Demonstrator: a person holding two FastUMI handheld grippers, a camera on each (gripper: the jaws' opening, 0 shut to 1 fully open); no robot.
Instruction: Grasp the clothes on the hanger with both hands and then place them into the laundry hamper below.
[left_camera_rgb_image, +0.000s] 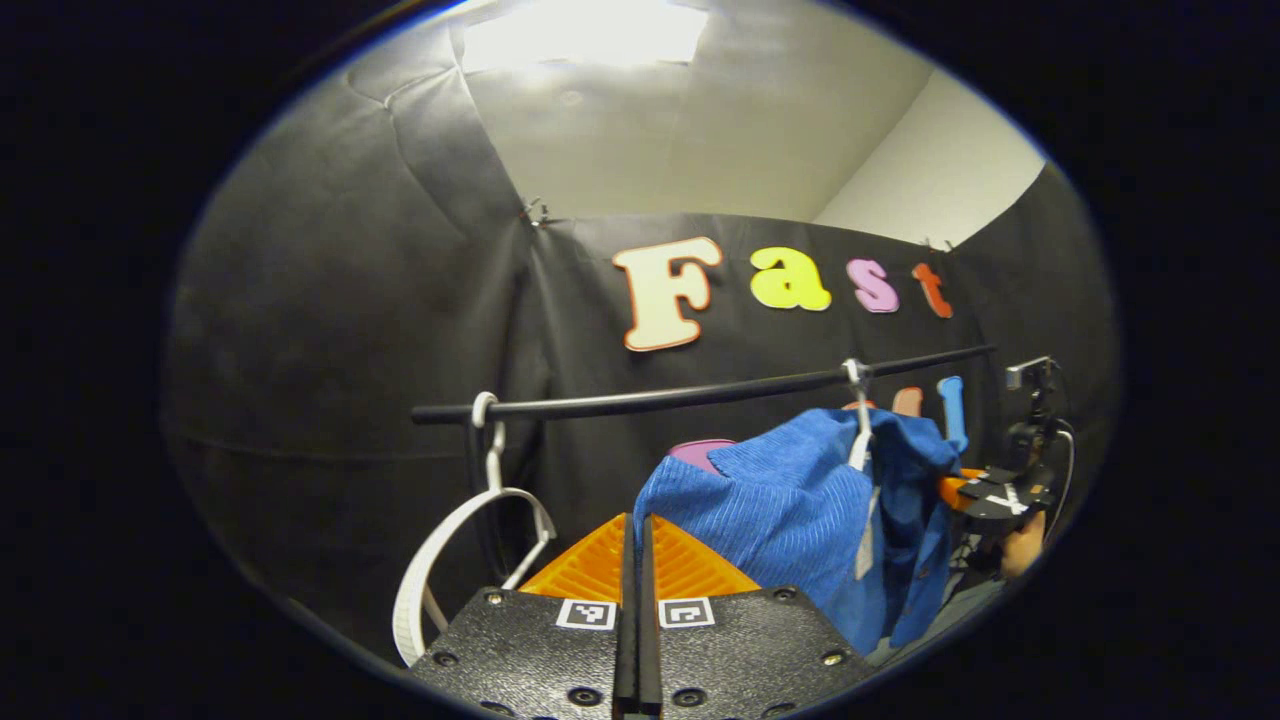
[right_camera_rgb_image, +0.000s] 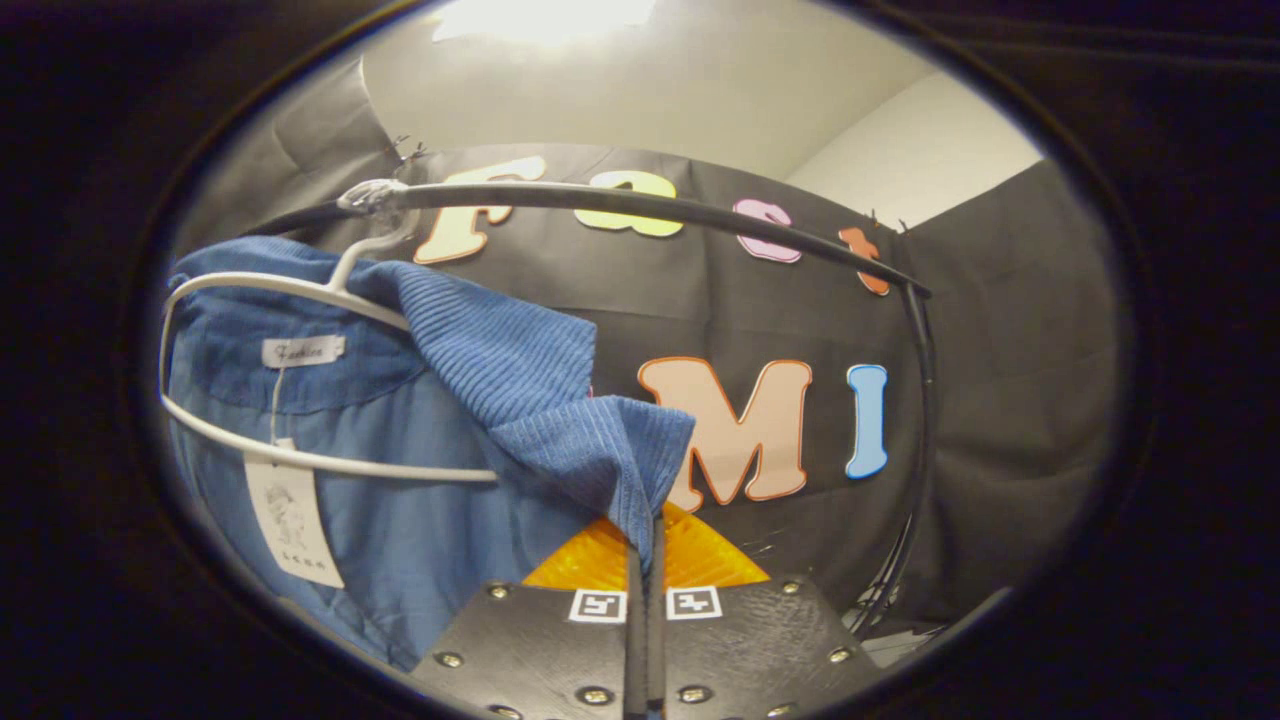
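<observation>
Closed fingers of the right gripper (right_camera_rgb_image: 645, 545) pinch a fold of the blue shirt (right_camera_rgb_image: 480, 400), which runs down between them; the hold looks firm. Left gripper (left_camera_rgb_image: 637, 560) has its fingers pressed together on nothing, the shirt just right of it and apart. Judged by its drape, the shirt is light, soft ribbed cloth, likely to slide off easily; the shoulder or collar edge near the hanger (right_camera_rgb_image: 300, 290) seems the best place for the left hold. It hangs from a black rail (left_camera_rgb_image: 700, 395), with a bare white hanger (left_camera_rgb_image: 470, 530) at left. Black cloth walls stand behind, under a bright ceiling light.
</observation>
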